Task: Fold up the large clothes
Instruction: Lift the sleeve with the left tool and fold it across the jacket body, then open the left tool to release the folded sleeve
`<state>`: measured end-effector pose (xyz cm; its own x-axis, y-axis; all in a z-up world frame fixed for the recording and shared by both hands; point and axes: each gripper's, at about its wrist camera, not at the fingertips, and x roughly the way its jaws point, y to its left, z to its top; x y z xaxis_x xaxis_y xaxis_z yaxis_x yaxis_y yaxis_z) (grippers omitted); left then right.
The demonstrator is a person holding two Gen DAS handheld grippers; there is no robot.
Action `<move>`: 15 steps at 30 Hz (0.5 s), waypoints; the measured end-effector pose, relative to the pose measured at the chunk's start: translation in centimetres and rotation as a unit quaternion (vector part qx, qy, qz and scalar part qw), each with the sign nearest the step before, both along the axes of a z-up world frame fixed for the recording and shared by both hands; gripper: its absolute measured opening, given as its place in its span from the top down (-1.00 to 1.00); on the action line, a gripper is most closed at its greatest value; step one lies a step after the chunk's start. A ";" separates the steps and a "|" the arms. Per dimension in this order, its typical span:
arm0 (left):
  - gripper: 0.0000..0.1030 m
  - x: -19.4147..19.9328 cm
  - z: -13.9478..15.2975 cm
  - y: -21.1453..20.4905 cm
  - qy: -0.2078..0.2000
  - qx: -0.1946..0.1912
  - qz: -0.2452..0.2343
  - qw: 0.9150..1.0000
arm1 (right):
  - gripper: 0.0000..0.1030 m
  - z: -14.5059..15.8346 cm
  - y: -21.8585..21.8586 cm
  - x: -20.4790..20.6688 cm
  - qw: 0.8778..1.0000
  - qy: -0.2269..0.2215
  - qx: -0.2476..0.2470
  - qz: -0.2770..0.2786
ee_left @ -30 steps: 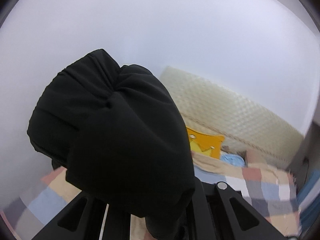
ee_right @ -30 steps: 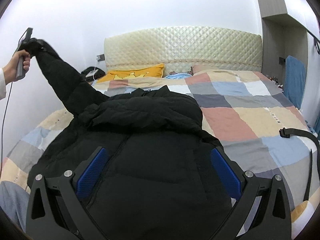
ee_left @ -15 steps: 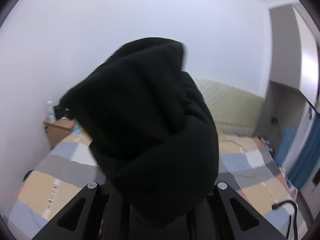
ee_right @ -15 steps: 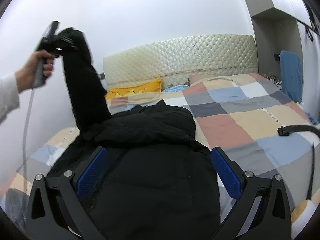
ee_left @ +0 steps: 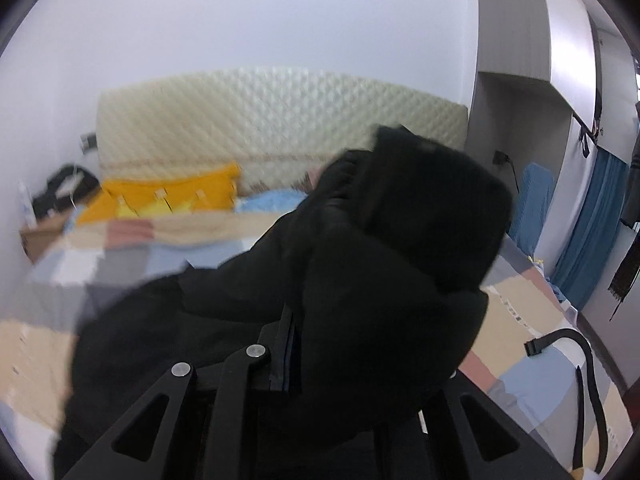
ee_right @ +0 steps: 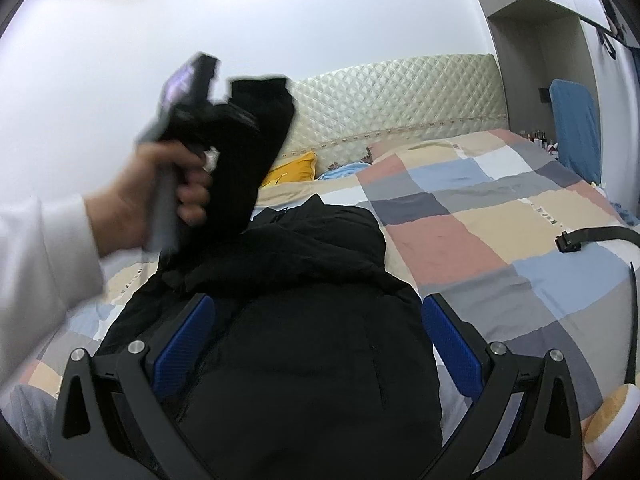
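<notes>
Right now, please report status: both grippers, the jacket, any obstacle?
Left gripper shut on black jacket sleeve, lifted above the bed. Right gripper open over jacket body. Black strap lies aside, clear.

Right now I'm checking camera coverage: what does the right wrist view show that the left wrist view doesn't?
Only the right wrist view shows the hand carrying the left gripper, shut on the jacket's sleeve, and the right gripper open over the jacket. Only the left shows the blue curtain. Both share the checked bedspread, headboard and yellow pillow.

Black jacket; checked quilt in pink, blue, beige, grey; yellow pillow; cream headboard.
</notes>
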<state>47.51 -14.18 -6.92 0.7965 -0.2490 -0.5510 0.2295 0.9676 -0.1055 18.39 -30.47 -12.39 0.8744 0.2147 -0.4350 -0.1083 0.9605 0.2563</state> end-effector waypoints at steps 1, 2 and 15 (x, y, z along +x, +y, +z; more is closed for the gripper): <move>0.75 0.0 -1.4 -0.9 0.004 0.002 -0.002 1.000 | -1.00 -0.1 -0.2 0.1 1.000 0.002 0.003 -0.001; 0.75 0.0 -2.3 -1.7 0.005 0.006 -0.004 1.000 | -1.00 -0.2 -0.4 0.1 1.000 0.003 0.007 -0.001; 0.36 -0.3 -15.0 -7.4 0.068 0.136 -0.050 0.987 | -1.00 -1.7 -2.3 2.0 0.999 0.016 0.036 -0.022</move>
<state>47.23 -21.61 -21.88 0.6887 -0.1514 -0.7090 0.3276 0.9374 0.1180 20.37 -32.74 -14.09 0.8699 0.2087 -0.4469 -0.0577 0.9429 0.3279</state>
